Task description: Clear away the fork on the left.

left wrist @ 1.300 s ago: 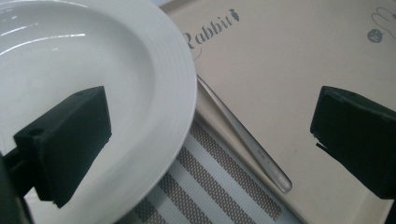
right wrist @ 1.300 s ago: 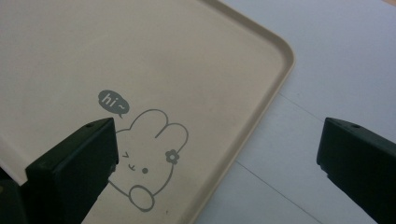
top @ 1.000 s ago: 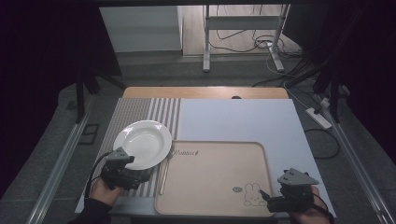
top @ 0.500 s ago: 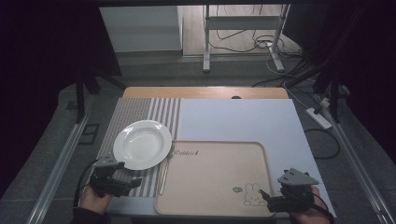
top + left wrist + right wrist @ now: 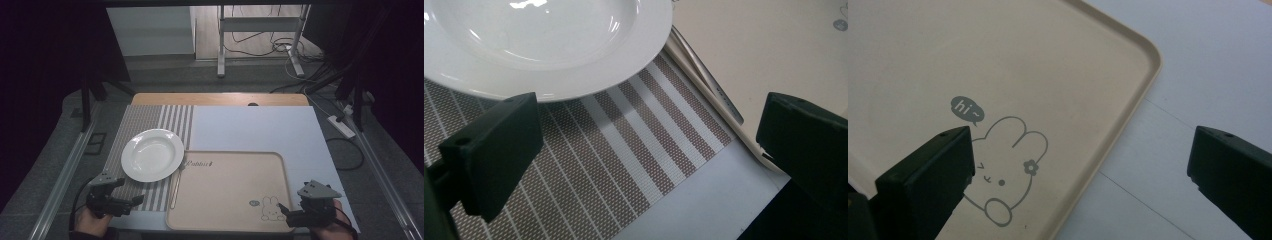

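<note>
One white plate (image 5: 152, 154), one beige tray (image 5: 230, 190), one striped placemat (image 5: 150, 125) and two grippers are on the table.

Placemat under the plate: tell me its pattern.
The placemat is woven brown-grey with white stripes, thin and wide. The left gripper view shows it best.

We are seeing open mat (image 5: 320, 135) lying beyond the bare tray (image 5: 230, 192), while the plate (image 5: 152, 155) is blocking the placemat (image 5: 150, 120) just beside the tray's left rim.
</note>
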Demonstrator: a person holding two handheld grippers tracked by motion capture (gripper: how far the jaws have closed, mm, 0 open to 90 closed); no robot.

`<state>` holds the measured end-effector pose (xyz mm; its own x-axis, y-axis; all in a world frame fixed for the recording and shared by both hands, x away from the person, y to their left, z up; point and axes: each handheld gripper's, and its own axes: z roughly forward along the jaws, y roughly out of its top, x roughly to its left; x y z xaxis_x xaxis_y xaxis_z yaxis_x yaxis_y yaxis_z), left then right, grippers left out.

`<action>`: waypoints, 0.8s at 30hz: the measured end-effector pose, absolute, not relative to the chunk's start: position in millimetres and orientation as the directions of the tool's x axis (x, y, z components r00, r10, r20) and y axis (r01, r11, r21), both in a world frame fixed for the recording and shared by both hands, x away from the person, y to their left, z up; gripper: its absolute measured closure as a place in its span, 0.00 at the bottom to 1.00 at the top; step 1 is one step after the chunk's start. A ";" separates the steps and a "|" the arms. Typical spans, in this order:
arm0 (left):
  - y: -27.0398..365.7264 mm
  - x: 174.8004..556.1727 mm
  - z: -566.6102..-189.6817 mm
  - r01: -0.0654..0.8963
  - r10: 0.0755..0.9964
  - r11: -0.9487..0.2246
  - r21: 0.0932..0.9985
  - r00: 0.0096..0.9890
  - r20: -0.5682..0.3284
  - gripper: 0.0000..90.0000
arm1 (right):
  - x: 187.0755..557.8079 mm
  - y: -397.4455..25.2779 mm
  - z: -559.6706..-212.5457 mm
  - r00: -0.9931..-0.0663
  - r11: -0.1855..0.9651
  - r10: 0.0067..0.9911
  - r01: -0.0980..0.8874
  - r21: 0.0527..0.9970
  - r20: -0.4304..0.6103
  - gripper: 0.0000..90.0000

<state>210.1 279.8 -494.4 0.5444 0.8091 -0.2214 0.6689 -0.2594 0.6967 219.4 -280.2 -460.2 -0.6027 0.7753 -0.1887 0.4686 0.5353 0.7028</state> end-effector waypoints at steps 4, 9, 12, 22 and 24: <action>282.0 207.1 -493.9 0.670 0.815 -0.253 0.698 0.536 -0.219 0.00 | 219.4 -280.2 -460.2 -0.601 0.533 0.777 0.470 0.704 -0.188 0.00; 283.8 202.6 -493.0 0.666 0.822 -0.255 0.701 0.531 -0.206 0.00 | 219.4 -280.2 -460.2 -0.601 0.533 0.777 0.470 0.704 -0.188 0.00; 284.6 200.0 -492.6 0.663 0.825 -0.256 0.703 0.529 -0.198 0.00 | 219.4 -280.6 -460.1 -0.599 0.530 0.779 0.470 0.706 -0.186 0.00; 287.0 189.8 -491.0 0.650 0.830 -0.265 0.713 0.530 -0.175 0.00 | 219.4 -281.2 -459.5 -0.591 0.521 0.786 0.476 0.709 -0.180 0.00; 287.4 190.1 -491.2 0.651 0.829 -0.259 0.713 0.529 -0.182 0.00 | 219.4 -280.9 -459.7 -0.593 0.522 0.785 0.475 0.708 -0.181 0.00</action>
<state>190.1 287.4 -491.2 0.5291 0.8288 -0.1822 0.6513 -0.2591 0.7132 219.4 -280.9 -459.7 -0.5927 0.7849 -0.1810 0.4755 0.5223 0.7079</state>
